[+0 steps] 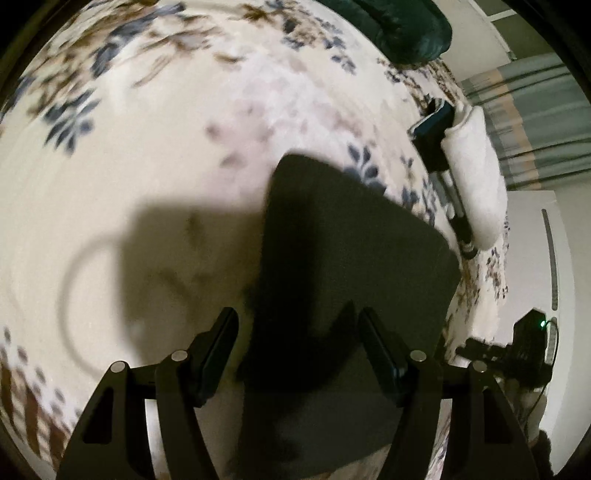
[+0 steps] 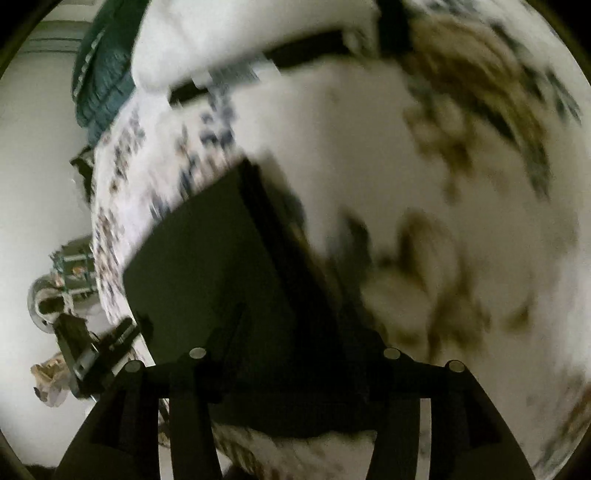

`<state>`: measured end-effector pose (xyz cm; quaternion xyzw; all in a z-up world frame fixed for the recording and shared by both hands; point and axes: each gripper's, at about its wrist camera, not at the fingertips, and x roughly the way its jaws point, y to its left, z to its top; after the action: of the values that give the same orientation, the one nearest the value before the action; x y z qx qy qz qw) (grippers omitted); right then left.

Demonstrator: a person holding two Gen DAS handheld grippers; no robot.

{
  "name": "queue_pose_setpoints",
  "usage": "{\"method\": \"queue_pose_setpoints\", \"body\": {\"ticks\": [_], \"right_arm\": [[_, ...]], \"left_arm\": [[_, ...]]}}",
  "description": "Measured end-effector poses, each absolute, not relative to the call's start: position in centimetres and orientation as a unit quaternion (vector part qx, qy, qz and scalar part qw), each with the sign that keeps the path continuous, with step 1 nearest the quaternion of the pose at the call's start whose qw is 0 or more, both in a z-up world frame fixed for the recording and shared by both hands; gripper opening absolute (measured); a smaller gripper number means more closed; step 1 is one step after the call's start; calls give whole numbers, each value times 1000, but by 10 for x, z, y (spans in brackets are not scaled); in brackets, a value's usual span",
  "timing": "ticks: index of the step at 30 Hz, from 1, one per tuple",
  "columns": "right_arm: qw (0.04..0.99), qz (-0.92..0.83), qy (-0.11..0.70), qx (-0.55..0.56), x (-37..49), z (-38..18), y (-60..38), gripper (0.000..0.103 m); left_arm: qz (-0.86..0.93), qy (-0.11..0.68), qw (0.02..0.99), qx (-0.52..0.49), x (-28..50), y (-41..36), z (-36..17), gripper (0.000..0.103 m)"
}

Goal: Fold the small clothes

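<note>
A dark, folded garment (image 1: 351,258) lies flat on a white floral bedspread (image 1: 166,166). My left gripper (image 1: 299,325) is open just above its near edge, with one finger on each side of the cloth. In the right wrist view the same dark garment (image 2: 221,266) fills the lower middle, blurred by motion. My right gripper (image 2: 291,354) hovers over it. Its fingers merge with the dark cloth, so I cannot tell whether they are open or shut.
A rolled white towel (image 1: 476,177) and a dark tripod-like pole (image 1: 443,177) lie at the bed's right edge. A dark green cushion (image 1: 402,26) sits at the far end. A black device with a green light (image 1: 528,343) stands beside the bed.
</note>
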<state>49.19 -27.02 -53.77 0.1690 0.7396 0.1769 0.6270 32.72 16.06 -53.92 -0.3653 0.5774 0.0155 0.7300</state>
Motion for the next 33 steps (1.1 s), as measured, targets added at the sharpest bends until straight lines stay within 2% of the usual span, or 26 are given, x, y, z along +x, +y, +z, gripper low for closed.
{"method": "queue_pose_setpoints", "body": {"ticks": [2, 3, 4, 9, 13, 18, 21, 22, 23, 25, 33], "right_arm": [[618, 164, 750, 169, 471, -549, -275, 50], [620, 162, 749, 170, 464, -552, -274, 41], [631, 155, 741, 170, 455, -553, -276, 5], [685, 132, 691, 191, 427, -522, -293, 4], [694, 113, 683, 198, 409, -504, -314, 4], [655, 96, 729, 174, 407, -546, -308, 4], [618, 112, 746, 220, 418, -561, -316, 10], [616, 123, 743, 231, 425, -559, -321, 26], [620, 126, 737, 240, 432, -555, -326, 52], [621, 152, 719, 271, 444, -552, -333, 76], [503, 326, 737, 313, 502, -624, -269, 77]], "left_arm": [[22, 586, 721, -369, 318, 157, -545, 65], [25, 590, 716, -372, 315, 155, -548, 65], [27, 593, 712, -376, 313, 154, -550, 65], [21, 591, 714, -375, 310, 146, -546, 65], [13, 596, 714, -368, 314, 141, -548, 65], [13, 591, 712, -379, 314, 147, -551, 65], [3, 585, 714, -385, 312, 152, -551, 65], [0, 583, 715, -385, 312, 154, -551, 65], [-5, 581, 717, -385, 312, 156, -552, 65], [-24, 578, 716, -392, 315, 158, -559, 65], [-120, 551, 694, -447, 344, 152, -597, 76]]}}
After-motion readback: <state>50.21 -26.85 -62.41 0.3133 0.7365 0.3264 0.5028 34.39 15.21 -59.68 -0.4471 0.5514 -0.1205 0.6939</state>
